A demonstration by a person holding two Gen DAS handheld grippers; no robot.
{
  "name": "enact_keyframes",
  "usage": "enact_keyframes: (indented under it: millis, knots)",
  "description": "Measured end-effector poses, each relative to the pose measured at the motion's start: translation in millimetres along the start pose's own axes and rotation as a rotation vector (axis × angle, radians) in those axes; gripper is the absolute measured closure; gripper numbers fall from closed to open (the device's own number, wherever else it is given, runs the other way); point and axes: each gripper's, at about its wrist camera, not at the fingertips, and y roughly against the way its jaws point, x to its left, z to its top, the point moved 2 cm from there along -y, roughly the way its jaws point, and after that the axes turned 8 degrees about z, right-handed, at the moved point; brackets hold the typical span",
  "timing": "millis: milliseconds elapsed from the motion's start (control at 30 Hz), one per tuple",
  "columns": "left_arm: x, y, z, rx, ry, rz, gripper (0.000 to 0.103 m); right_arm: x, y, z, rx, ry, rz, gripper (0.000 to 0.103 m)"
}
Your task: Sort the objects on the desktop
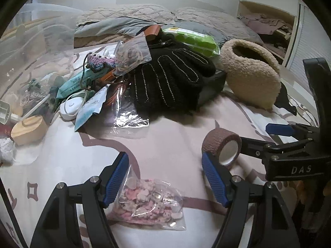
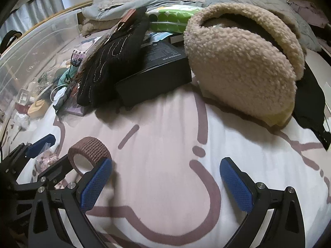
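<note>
Left hand-held gripper partly hides the bead bag.

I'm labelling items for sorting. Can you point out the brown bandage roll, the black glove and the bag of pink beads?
brown bandage roll (image 1: 222, 142): left wrist view, on its outer wrap.
black glove (image 1: 169, 78): left wrist view, on the stitched fingers.
bag of pink beads (image 1: 149, 202): left wrist view, on the bag's middle.

The bed wears a pale sheet printed with mauve lines, and directly on it lie a clear bag of pink beads, a fleecy beige slipper and a flat black box. A wooden disc, a white round device and a clear storage bin sit along its left side
</note>
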Motion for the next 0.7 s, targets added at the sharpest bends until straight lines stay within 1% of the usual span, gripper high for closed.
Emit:
enact_keyframes:
  millis: [167,300,400,500,567,600,700]
  knots:
    - [1.2,1.1,2.2,-0.004,0.017,-0.017,0.030,2.6,3.0,-0.6,-0.020,0.009,-0.007,0.000]
    - [1.7,6.2,1.8,0.001,0.028,-0.050,0.030,-1.7,11.6,0.5,-0.041,-0.017,0.020,0.000]
    - [-1.0,11.4,-0.9,0.023,0.028,-0.090,0.030,-5.4,18.2,-2.9,-0.031,-0.053,0.041,0.000]
    - [-6.4,15.2,-7.1,0.058,0.016,-0.120,0.030,-5.3,27.0,-9.0,-0.023,-0.068,0.037,0.000]
    - [-10.1,15.6,-10.1,0.063,-0.004,-0.111,0.030,-5.7,30.8,-13.4,-0.016,-0.068,0.033,0.000]
    - [-11.3,13.8,-10.5,0.064,-0.015,-0.093,0.030,-5.3,30.2,-14.4,-0.012,-0.071,0.038,0.000]
    - [-10.9,5.4,-9.0,0.077,-0.011,-0.065,0.030,-7.2,23.9,-11.9,-0.008,-0.080,0.052,0.000]
